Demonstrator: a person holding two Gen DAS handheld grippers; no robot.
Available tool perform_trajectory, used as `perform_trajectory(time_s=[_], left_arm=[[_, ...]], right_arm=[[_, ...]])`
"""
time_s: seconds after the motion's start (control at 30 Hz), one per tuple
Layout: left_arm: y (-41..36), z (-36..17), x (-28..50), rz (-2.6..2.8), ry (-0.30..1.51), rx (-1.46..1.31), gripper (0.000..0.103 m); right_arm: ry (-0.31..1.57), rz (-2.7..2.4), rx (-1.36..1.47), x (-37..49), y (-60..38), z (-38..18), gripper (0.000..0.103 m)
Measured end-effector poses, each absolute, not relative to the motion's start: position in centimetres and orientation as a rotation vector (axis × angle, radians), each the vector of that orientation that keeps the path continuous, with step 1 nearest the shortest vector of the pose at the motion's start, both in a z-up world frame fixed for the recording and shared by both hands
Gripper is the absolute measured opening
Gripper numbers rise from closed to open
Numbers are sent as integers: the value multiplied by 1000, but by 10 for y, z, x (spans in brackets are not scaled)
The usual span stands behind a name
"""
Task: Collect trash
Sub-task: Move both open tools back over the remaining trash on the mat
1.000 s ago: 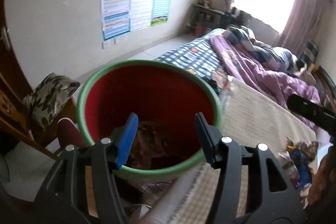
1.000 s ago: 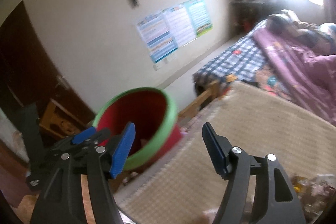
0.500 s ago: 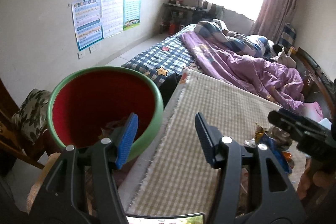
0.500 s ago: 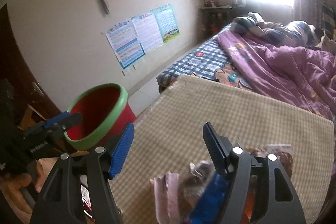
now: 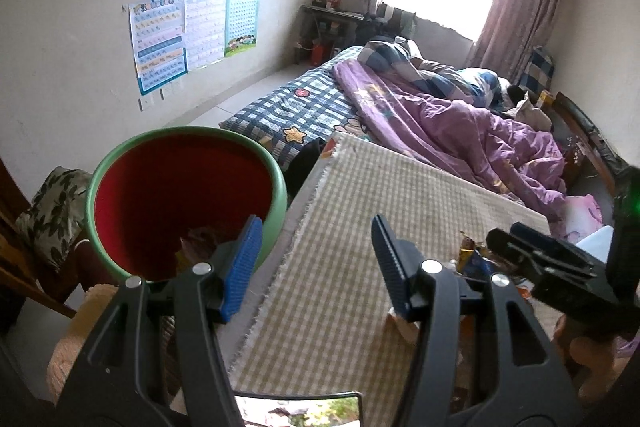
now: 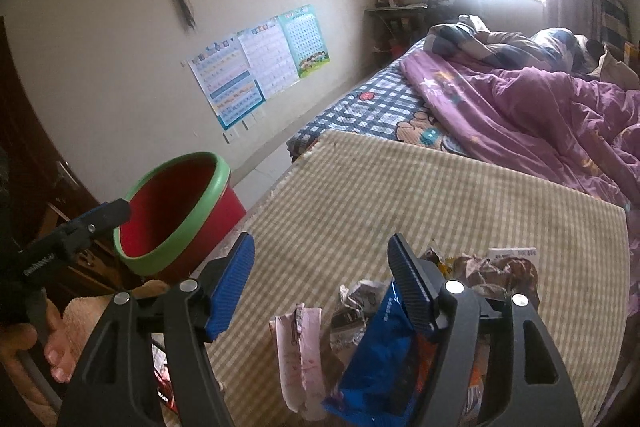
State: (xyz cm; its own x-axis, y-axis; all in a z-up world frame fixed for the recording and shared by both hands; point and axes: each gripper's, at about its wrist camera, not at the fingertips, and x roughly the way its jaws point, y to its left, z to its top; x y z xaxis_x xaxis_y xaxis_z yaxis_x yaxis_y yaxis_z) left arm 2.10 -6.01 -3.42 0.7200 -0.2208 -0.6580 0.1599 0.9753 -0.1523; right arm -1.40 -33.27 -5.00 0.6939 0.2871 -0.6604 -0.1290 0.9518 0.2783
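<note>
Hovering over the checked mat point(image 5: 360, 227), the left gripper point(image 5: 316, 259) shows its blue pads point(image 5: 242, 263) standing apart with nothing between them in the left wrist view. Just to its left sits a red bin with a green rim point(image 5: 180, 195), beside the mat's edge; crumpled brownish wrappers lie at its bottom, partly hidden behind the left pad. Farther right, a small heap of trash point(image 5: 470, 257) rests on the mat, mostly covered by the right gripper point(image 5: 540, 259), seen from the side, so its jaw gap cannot be read from here. Behind the mat lies a bed with a purple quilt point(image 5: 460, 119).

From the right wrist view, the right gripper point(image 6: 320, 279) has its jaws apart, having just been opening wider, and nothing is pinched between the pads. Below it, the trash point(image 6: 380, 327) lies on the checked mat point(image 6: 400, 195): a torn pale pink wrapper point(image 6: 298, 347), a blue packet point(image 6: 380, 339) whose upper end passes behind the right finger, and crumpled silver and brown wrappers point(image 6: 496, 267) beyond. Whether the finger touches the blue packet cannot be told. The red bin point(image 6: 176, 215) stands off the mat's left edge, tilted toward the camera, with the left gripper point(image 6: 92, 221) just before its rim and a hand point(image 6: 36, 347) at the lower left gripping its handle.
</note>
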Motion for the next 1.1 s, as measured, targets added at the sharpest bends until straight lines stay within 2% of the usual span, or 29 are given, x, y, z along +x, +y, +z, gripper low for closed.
perform_trajectory(time_s=[0.07, 1.1], left_arm=[[-60, -33, 20, -216, 740, -99, 53], [-47, -26, 24, -230, 727, -147, 54]], right_arm=[[777, 228, 218, -16, -334, -52, 72], [822, 235, 212, -7, -327, -64, 72]])
